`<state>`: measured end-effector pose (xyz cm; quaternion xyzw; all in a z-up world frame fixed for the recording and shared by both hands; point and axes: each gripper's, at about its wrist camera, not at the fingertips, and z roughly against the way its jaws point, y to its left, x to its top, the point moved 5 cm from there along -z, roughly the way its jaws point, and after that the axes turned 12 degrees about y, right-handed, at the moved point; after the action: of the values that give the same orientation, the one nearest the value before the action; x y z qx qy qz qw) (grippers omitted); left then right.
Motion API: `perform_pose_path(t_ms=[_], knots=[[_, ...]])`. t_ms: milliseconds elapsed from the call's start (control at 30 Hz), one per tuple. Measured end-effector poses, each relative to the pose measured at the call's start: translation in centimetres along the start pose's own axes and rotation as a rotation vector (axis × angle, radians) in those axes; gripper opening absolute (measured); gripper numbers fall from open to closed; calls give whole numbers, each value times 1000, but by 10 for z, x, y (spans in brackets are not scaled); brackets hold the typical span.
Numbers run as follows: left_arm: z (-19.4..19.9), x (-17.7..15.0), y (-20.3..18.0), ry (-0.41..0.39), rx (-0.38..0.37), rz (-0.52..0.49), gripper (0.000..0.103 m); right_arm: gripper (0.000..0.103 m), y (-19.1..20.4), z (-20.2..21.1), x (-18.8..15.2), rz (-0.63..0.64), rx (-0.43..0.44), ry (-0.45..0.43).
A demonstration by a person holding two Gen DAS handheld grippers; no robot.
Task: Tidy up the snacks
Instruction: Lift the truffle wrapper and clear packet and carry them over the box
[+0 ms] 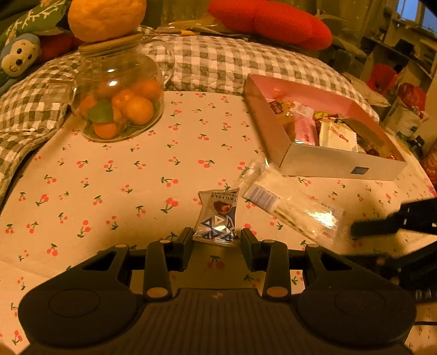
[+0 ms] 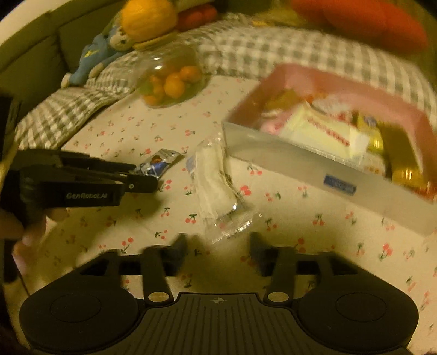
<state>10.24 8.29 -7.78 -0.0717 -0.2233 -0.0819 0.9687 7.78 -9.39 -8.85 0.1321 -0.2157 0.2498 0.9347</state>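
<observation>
A blue and silver truffle chocolate packet (image 1: pixel 218 215) lies on the cherry-print cloth, its near end between the fingers of my left gripper (image 1: pixel 217 240), which is open around it. It also shows in the right wrist view (image 2: pixel 155 163), at the left gripper's tips (image 2: pixel 142 177). A clear packet of white snacks (image 1: pixel 292 207) lies beside it, and just ahead of my right gripper (image 2: pixel 218 245), which is open and empty. The clear packet (image 2: pixel 218 191) lies in front of the pink-lined box (image 1: pixel 284 155) holding several snacks. The box (image 2: pixel 300 163) is at the right.
A glass jar of small oranges (image 1: pixel 120 103) with a large citrus on its lid stands at the back left. A checked quilt (image 1: pixel 218 62), soft toys and a red cushion (image 1: pixel 273 21) lie behind the cloth. The right gripper's tip (image 1: pixel 382 224) shows at the right edge.
</observation>
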Motion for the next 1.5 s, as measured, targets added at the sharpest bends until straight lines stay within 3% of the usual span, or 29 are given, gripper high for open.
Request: perform_pose_path(t_ms=[33, 133, 300, 600, 767, 1033, 1233, 1500], knots=[[0, 0, 0, -4, -1, -2, 36, 84, 1, 0, 0, 13, -39, -8], [0, 0, -2, -13, -9, -2, 41, 84, 6, -4, 0, 83, -124, -30], [-1, 3, -6, -42, -6, -38, 50, 84, 17, -15, 6, 193, -187, -84], [-10, 9, -6, -59, 8, -55, 48, 81, 20, -26, 24, 212, -166, -156], [-10, 9, -6, -61, 17, -62, 47, 68, 20, -31, 30, 199, -147, -165], [-10, 10, -5, -54, 32, -50, 40, 35, 26, -30, 29, 191, -100, -154], [-9, 9, -6, -46, 39, -38, 29, 31, 28, -28, 25, 156, -104, -157], [-7, 9, -8, -36, 33, -25, 25, 30, 28, -20, 19, 124, -97, -144]])
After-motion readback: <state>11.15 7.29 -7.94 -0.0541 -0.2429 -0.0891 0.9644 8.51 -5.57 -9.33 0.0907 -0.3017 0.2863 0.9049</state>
